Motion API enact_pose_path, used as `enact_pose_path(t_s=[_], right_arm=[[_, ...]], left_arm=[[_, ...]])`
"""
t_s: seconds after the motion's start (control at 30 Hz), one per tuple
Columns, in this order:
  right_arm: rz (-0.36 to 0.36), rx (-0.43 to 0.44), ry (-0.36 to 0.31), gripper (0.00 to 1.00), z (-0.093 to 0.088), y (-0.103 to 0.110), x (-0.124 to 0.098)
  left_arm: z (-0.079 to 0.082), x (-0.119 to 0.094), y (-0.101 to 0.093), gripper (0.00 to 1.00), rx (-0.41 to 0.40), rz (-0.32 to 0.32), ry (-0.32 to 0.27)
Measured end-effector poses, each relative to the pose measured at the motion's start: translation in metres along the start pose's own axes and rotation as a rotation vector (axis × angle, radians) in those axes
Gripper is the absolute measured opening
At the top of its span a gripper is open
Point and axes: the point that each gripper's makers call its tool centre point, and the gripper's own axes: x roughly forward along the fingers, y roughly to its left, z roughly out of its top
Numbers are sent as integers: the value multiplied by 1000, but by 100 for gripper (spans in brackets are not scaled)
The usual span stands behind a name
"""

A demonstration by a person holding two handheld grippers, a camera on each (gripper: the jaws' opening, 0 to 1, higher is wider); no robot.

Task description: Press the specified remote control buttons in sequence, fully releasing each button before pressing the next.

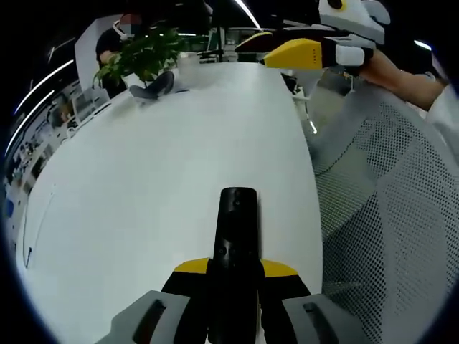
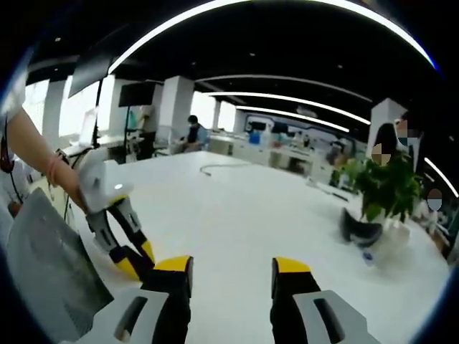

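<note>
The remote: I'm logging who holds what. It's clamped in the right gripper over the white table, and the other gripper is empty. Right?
Not quite. The left gripper view shows the remote clamped in the left gripper, over the white table. The right gripper is the empty, open one.

White table point(image 1: 143, 193) w/ potted plant point(image 1: 143, 54) & dark headset point(image 1: 154, 86).

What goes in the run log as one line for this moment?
left gripper: shut on remote, held over white table | right gripper: open, empty, raised off table | no button pressed now | plant at far end
</note>
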Motion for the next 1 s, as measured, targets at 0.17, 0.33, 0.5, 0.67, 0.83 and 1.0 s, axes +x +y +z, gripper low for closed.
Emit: enact_pose_path(t_s=[0.17,0.33,0.5,0.67,0.83,1.0], right_arm=[[4,1,8,41,-1,1,1],[42,-51,45,41,-6,13,5],[68,-83,77,41,-10,20,8],[81,-83,92,40,-13,22,9],[112,-98,115,40,-16,29,11],[154,-121,144,39,-21,39,13]], left_arm=[[-4,-2,-8,24,7,-7,-2],[-7,-3,-11,24,27,-17,-19],[-11,-7,-17,27,58,-44,-60],[-25,-18,-21,34,34,-44,-72],[-34,-24,-27,33,27,-35,-84],[-33,-24,-34,25,70,-59,-104]])
